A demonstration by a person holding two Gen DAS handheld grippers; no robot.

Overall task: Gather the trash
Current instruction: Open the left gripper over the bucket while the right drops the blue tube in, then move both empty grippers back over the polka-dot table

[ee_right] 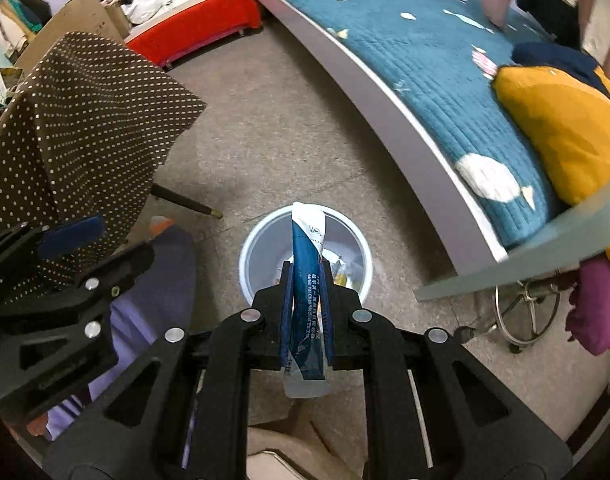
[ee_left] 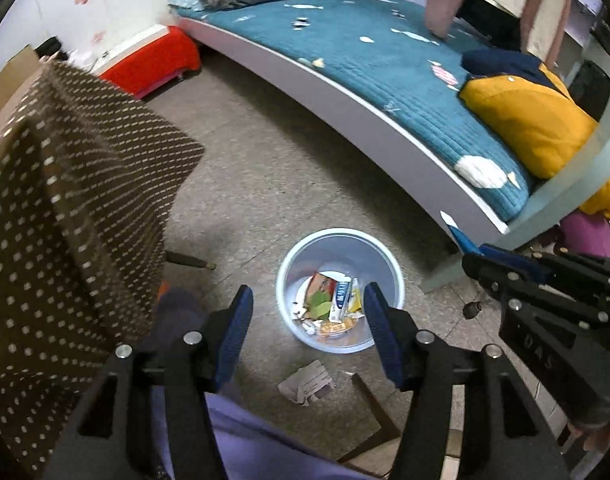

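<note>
A white round trash bin (ee_left: 289, 272) stands on the floor with wrappers, a small carton and a green leaf inside. My left gripper (ee_left: 309, 300) hangs above it, open, with nothing between its blue pads. A crumpled paper scrap (ee_left: 307, 382) lies on the floor just in front of the bin. My right gripper (ee_right: 307, 276) is shut on a blue and white sachet (ee_right: 307, 256), held upright over the same bin (ee_right: 249, 256). The right gripper (ee_left: 475, 258) also shows at the right edge of the left wrist view, and the left gripper (ee_right: 71, 230) at the left of the right wrist view.
A chair draped in brown dotted fabric (ee_left: 77, 184) stands left of the bin. A bed with a teal quilt (ee_left: 365, 60) and a yellow cushion (ee_left: 533, 132) runs along the right. A red box (ee_left: 153, 58) sits far back. A person's lilac trouser leg (ee_left: 245, 440) is below.
</note>
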